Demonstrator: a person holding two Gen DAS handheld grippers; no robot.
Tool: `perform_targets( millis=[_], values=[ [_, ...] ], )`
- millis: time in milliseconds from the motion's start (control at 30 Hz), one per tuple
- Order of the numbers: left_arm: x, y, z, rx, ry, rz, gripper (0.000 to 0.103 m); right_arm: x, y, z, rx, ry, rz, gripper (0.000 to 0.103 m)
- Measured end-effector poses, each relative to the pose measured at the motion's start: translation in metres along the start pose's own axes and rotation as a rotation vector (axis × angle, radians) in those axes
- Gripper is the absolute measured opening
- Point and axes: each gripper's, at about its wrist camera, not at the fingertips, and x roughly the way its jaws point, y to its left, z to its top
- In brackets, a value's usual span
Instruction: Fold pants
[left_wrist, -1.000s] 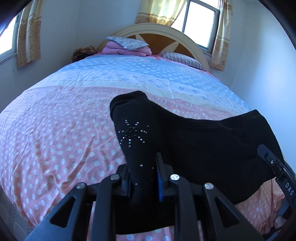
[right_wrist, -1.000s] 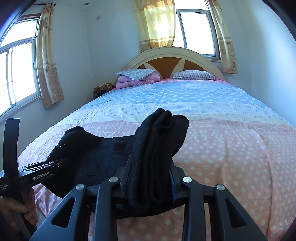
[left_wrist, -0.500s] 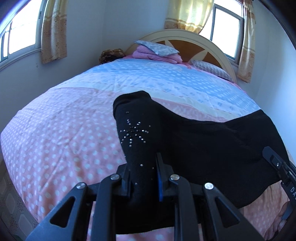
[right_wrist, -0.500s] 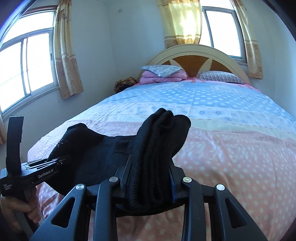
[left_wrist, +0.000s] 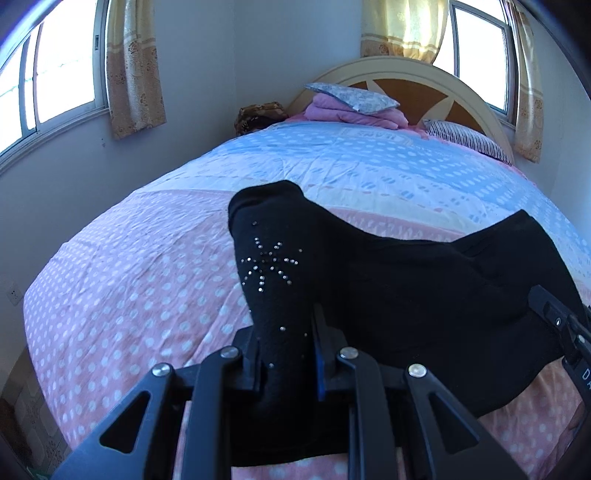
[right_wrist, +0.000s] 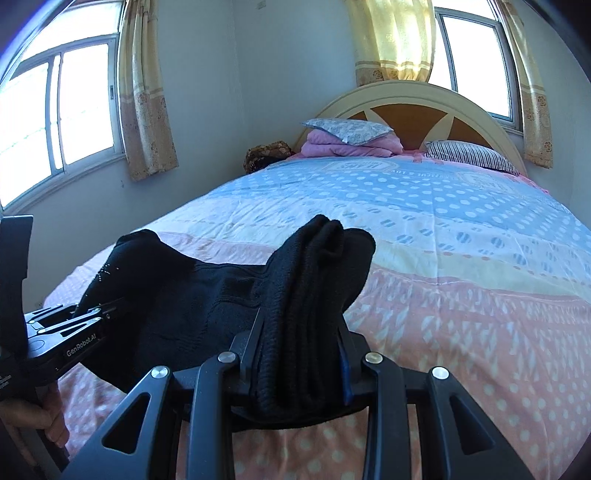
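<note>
The black pants (left_wrist: 406, 291) hang stretched between both grippers above the bed. My left gripper (left_wrist: 284, 354) is shut on one end, the part with a rhinestone star (left_wrist: 271, 264). My right gripper (right_wrist: 301, 354) is shut on the other end, a bunched ribbed part (right_wrist: 317, 280). The cloth sags between them (right_wrist: 177, 295). The right gripper's body shows at the right edge of the left wrist view (left_wrist: 565, 332). The left gripper's body shows at the left of the right wrist view (right_wrist: 62, 332). The fingertips are hidden by cloth.
The bed (right_wrist: 461, 266) has a pink and blue dotted cover. Folded pink bedding with a pillow (right_wrist: 351, 138) and a striped pillow (right_wrist: 469, 155) lie by the headboard (right_wrist: 413, 110). Walls and curtained windows (right_wrist: 55, 122) stand close on the left.
Both grippers have risen and tilted up with the pants still held; more wall and window shows and the bed sits lower in both views.
</note>
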Motion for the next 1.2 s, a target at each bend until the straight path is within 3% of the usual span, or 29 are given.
perform_targets(
  millis=[200,433,533,600,700,800,867,900,933,1033,1100,1167,1200],
  values=[
    [0.021,-0.002,-0.009,0.014,0.041,-0.004,0.021,0.039,-0.008,-0.01,-0.01,0.105,-0.079,0.033],
    [0.031,0.012,-0.012,-0.037,0.128,-0.071,0.026,0.06,-0.034,-0.011,0.117,0.213,-0.002,0.036],
    [0.027,0.016,-0.013,-0.036,0.143,-0.071,0.034,0.062,-0.051,-0.011,0.212,0.232,0.07,0.049],
    [0.026,0.02,-0.016,-0.031,0.137,-0.058,0.047,0.056,-0.064,-0.014,0.288,0.25,0.115,0.053],
    [0.03,0.027,-0.017,-0.064,0.147,-0.073,0.052,0.028,-0.079,-0.016,0.36,0.157,0.064,0.053],
    [0.032,0.027,-0.017,-0.071,0.149,-0.072,0.052,-0.003,-0.061,-0.005,0.234,0.032,-0.078,0.053],
    [0.031,0.024,-0.016,-0.054,0.145,-0.058,0.052,-0.019,-0.042,0.005,0.135,-0.046,-0.115,0.051],
    [0.031,0.023,-0.016,-0.051,0.144,-0.055,0.052,-0.022,-0.032,0.009,0.091,-0.071,-0.114,0.044],
    [0.032,0.024,-0.015,-0.053,0.146,-0.057,0.052,-0.021,-0.021,0.014,0.042,-0.064,-0.084,0.036],
    [0.03,0.032,-0.014,-0.081,0.165,-0.085,0.056,0.003,0.005,0.014,-0.018,0.05,0.077,0.025],
    [0.023,0.048,-0.015,-0.111,0.176,-0.091,0.071,0.023,0.01,0.006,-0.045,0.124,0.057,0.025],
    [0.016,0.062,-0.019,-0.137,0.181,-0.091,0.083,0.053,0.004,-0.015,-0.06,0.253,0.016,0.025],
    [0.011,0.072,-0.022,-0.156,0.18,-0.085,0.085,0.052,-0.001,-0.016,-0.045,0.216,0.033,0.025]
  ],
)
